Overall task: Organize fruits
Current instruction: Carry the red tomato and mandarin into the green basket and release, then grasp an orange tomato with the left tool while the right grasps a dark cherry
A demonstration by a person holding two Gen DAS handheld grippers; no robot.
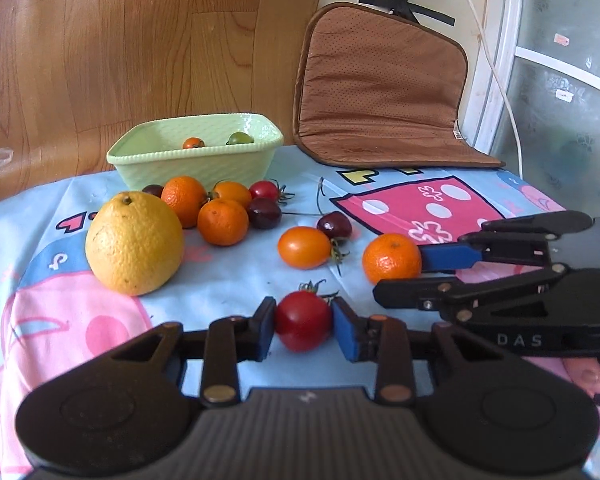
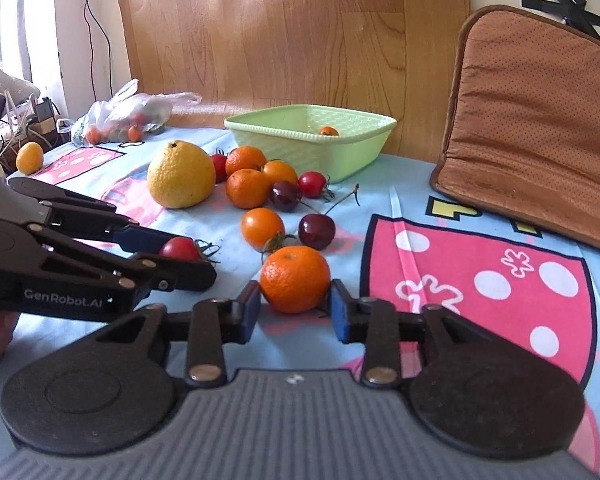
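My left gripper point(image 1: 304, 322) is shut on a red cherry tomato point(image 1: 303, 320) that rests on the cloth; it also shows in the right wrist view point(image 2: 179, 249). My right gripper point(image 2: 294, 307) has its pads on both sides of a small orange mandarin point(image 2: 295, 279), which also shows in the left wrist view point(image 1: 392, 258). A green basket point(image 1: 196, 152) at the back holds two small tomatoes. In front of it lie a large yellow citrus point(image 1: 134, 242), mandarins, an orange tomato point(image 1: 304, 247) and dark cherries point(image 1: 334, 225).
A brown cushion point(image 1: 380, 88) leans on the wall at the back right. A plastic bag with fruit point(image 2: 128, 118) and a small yellow fruit point(image 2: 29, 157) lie at the far left. The table carries a blue and pink cartoon cloth point(image 2: 480, 272).
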